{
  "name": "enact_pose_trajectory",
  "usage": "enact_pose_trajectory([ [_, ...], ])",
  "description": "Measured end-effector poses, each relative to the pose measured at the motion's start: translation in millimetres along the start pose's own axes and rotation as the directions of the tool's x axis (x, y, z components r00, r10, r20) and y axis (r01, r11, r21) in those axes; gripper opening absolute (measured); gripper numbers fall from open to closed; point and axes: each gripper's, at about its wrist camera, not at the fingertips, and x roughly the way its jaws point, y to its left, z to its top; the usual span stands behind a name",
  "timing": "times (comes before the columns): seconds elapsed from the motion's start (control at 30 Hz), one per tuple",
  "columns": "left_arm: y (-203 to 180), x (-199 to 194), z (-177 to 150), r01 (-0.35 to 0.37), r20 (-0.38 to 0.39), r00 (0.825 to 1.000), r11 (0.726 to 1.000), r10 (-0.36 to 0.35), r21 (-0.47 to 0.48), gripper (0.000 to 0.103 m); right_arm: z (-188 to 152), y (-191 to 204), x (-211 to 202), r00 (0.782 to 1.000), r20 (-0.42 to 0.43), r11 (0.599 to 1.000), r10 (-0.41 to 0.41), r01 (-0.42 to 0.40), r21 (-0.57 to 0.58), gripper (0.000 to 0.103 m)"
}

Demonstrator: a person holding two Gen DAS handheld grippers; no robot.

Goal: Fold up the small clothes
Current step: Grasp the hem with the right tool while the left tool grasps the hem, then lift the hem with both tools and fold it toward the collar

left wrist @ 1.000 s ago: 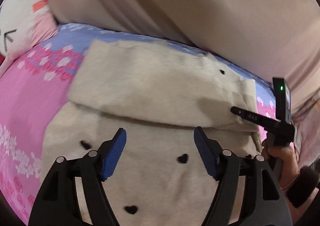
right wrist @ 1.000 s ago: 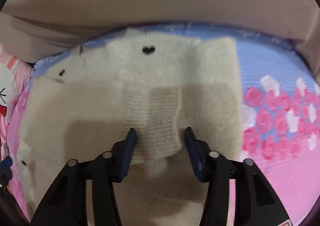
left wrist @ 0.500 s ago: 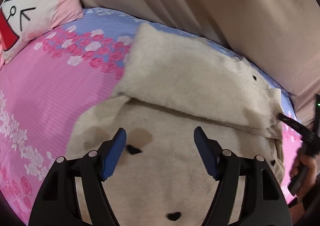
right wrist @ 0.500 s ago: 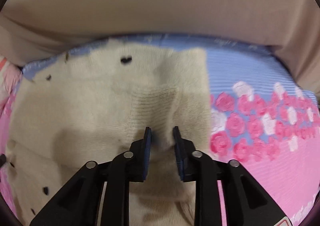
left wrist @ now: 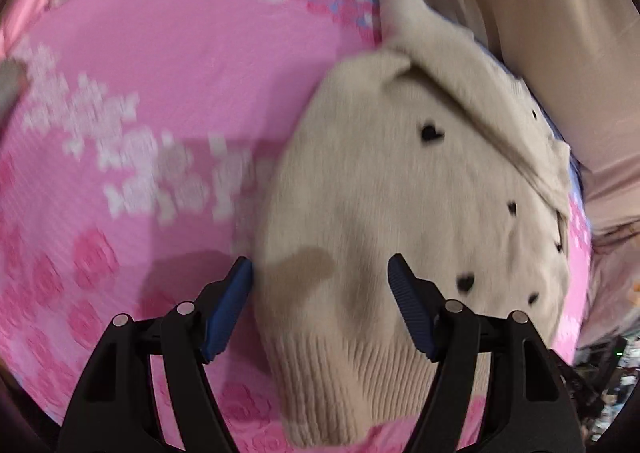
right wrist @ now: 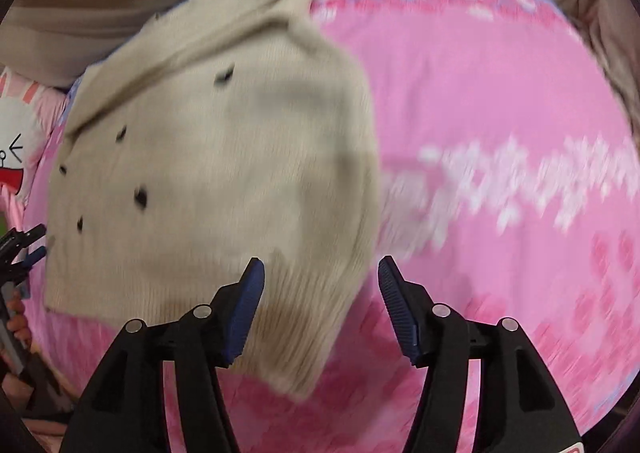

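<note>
A small cream knitted sweater (left wrist: 404, 205) dotted with black hearts is laid on a pink flowered bedsheet (left wrist: 160, 73), with its far part already doubled over as a band along the edge next to the beige curtain (left wrist: 520, 13); both views are smeared by motion, so finer creases cannot be made out. The left gripper (left wrist: 320, 293) is held just above the ribbed hem at the sweater's near left corner, its jaws spread wide and nothing caught between them. The right gripper (right wrist: 320, 293) is likewise held with jaws wide apart and empty, over the hem's near right corner, with one blue pad over the knit and the other over bare sheet. The step in hand is judged to be the taking up of the hem at both corners for the next fold. It would be done well if each corner were pinched through all layers of the rib, well in from the very edge, so that the soft knit is not let slip. Both corners should be lifted together and kept level, and the hem carried toward the folded band so that the edges are lined up squarely.
</note>
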Motion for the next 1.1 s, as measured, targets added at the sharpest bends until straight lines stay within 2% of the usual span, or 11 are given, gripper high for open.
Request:
enact_pose_trajectory([
  [0.1, -6.1, -2.1, -16.3, -0.018, 0.042, 0.999, 0.998, 0.016, 0.052, 0.073, -11.4, 13.8, 1.8, 0.999, 0.033, 1.000, -0.013, 0.013, -0.010, 0.070],
  [0.2, -17.1, -1.5, -24.2, -0.006, 0.031, 1.000, 0.994, 0.003, 0.111, 0.072, -4.3, 16.0, 10.6, 0.998, 0.040, 0.999, 0.038, -0.039, 0.012, 0.064],
  [0.27, -22.8, -0.7, -27.8, -0.002, 0.009, 1.000, 0.989, 0.001, 0.146, 0.051, -0.5, 17.1, 13.3, 0.999, 0.031, 0.998, 0.042, -0.043, 0.035, 0.028],
  [0.3, -24.5, -0.1, -28.9, 0.006, -0.011, 1.000, 0.988, -0.004, 0.157, 0.042, 0.9, 13.9, 14.4, 0.997, 0.026, 0.996, 0.069, -0.070, 0.060, 0.017],
  [0.33, -23.7, 2.0, -30.2, 0.043, -0.048, 0.998, 0.987, -0.036, 0.157, 0.014, 2.0, 10.2, 11.7, 0.995, 0.032, 0.991, 0.098, -0.100, 0.090, 0.012],
  [0.37, -23.3, 4.2, -30.3, 0.080, -0.097, 0.993, 0.986, -0.066, 0.146, 0.012, 2.0, 9.0, 7.0, 0.993, 0.049, 0.988, 0.110, -0.114, 0.100, 0.012],
  [0.6, -26.9, -48.3, -42.9, 0.118, -0.110, 0.989, 0.972, -0.097, 0.203, 0.010, -21.1, 9.9, -60.4, 0.986, 0.132, 0.995, 0.097, -0.099, 0.009, 0.009],
  [0.73, -16.3, -74.2, -56.9, 0.153, -0.145, 0.982, 0.966, -0.124, 0.210, 0.010, -51.5, -5.3, -83.4, 0.992, 0.099, 0.996, 0.084, -0.083, -0.017, 0.009],
  [0.9, -7.2, -79.5, -93.4, 0.143, -0.223, 0.971, 0.959, -0.088, 0.243, 0.010, -98.7, -14.9, -78.8, 0.997, 0.013, 0.997, 0.072, -0.072, -0.018, 0.009],
  [1.03, 3.7, -73.6, -113.5, 0.138, -0.266, 0.960, 0.971, -0.083, 0.196, 0.010, -128.5, -12.4, -73.2, 0.995, -0.045, 0.996, 0.087, -0.088, -0.020, 0.009],
  [1.1, 6.1, -82.2, -111.8, 0.151, -0.251, 0.962, 0.974, -0.106, 0.166, 0.010, -133.0, -10.0, -80.5, 0.994, -0.031, 0.994, 0.110, -0.110, -0.019, 0.009],
])
